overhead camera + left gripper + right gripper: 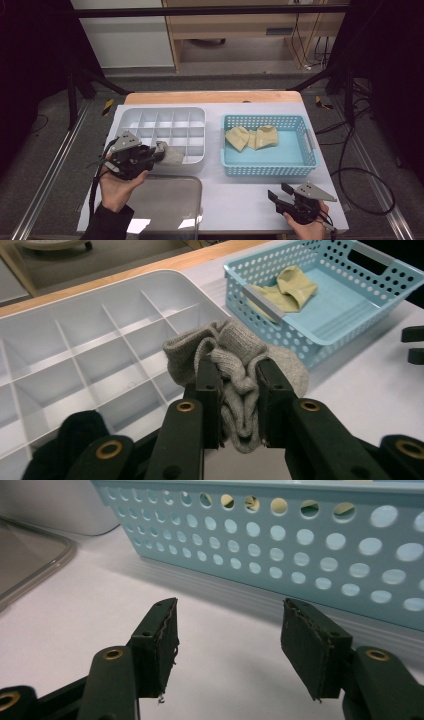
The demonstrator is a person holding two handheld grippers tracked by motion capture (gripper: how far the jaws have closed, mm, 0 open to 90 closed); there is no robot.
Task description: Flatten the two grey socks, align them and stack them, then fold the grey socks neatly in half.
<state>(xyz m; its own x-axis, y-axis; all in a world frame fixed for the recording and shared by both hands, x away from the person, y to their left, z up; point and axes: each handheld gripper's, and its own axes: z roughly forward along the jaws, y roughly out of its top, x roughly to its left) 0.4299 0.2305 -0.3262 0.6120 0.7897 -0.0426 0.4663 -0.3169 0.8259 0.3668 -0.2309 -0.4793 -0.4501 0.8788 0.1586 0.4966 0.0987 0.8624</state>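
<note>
A bunched grey sock point(240, 365) is pinched between the jaws of my left gripper point(235, 385), held over the front right corner of the white divided tray point(100, 325). From above, the same left gripper point(155, 154) and grey sock point(170, 155) hang at the tray's point(165, 114) front edge. My right gripper point(227, 630) is open with nothing between its jaws, low over the table in front of the blue basket point(300, 550). In the high view the right gripper point(281, 194) sits near the table's front right. Yellow socks point(250, 136) lie in the blue basket point(270, 167).
A clear flat lid point(165, 202) lies on the white table point(240, 195) in front of the tray. A dark sock point(75, 432) sits in a near compartment of the tray. Cables run on the floor to the right.
</note>
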